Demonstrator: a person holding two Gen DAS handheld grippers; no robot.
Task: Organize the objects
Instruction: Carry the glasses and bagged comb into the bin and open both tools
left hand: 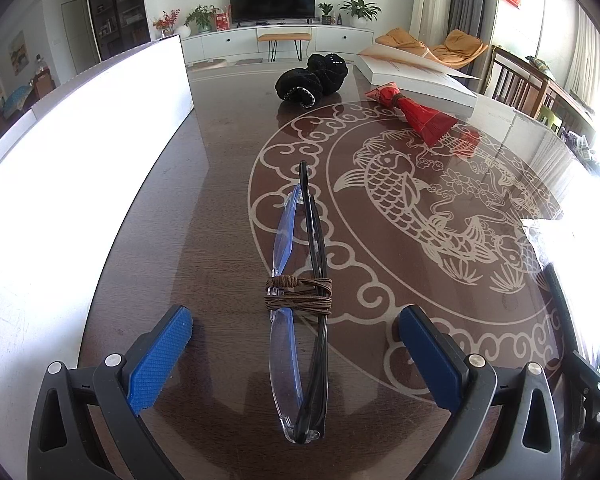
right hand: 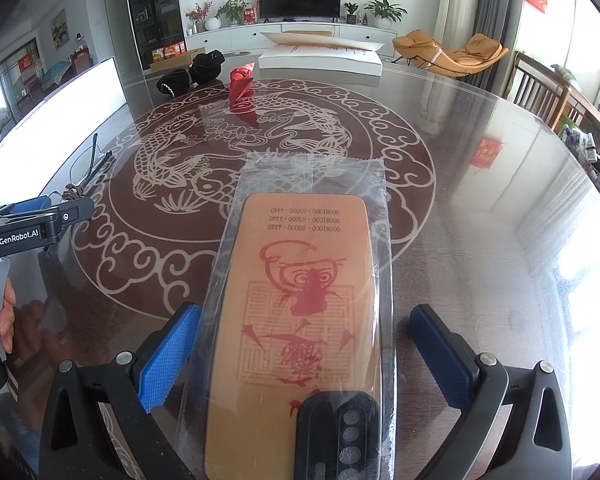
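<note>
Folded glasses [left hand: 300, 300] with black arms and a brown cord wound round them lie on the dark table between the fingers of my open left gripper [left hand: 296, 332]. The glasses also show small at the left of the right wrist view [right hand: 86, 176]. A tan card with red print in a clear plastic sleeve [right hand: 304, 296] lies between the fingers of my open right gripper [right hand: 304, 344]. A black phone-like object [right hand: 338, 432] rests on its near end. The left gripper body [right hand: 40, 224] shows at the left edge.
A black scrunchie [left hand: 314, 78], a red wrapped packet [left hand: 416, 114] and a thick white book [left hand: 416, 80] lie at the table's far side. A white board [left hand: 80, 168] runs along the left. The glass tabletop [right hand: 480, 200] is bare at the right. Chairs stand beyond the right edge.
</note>
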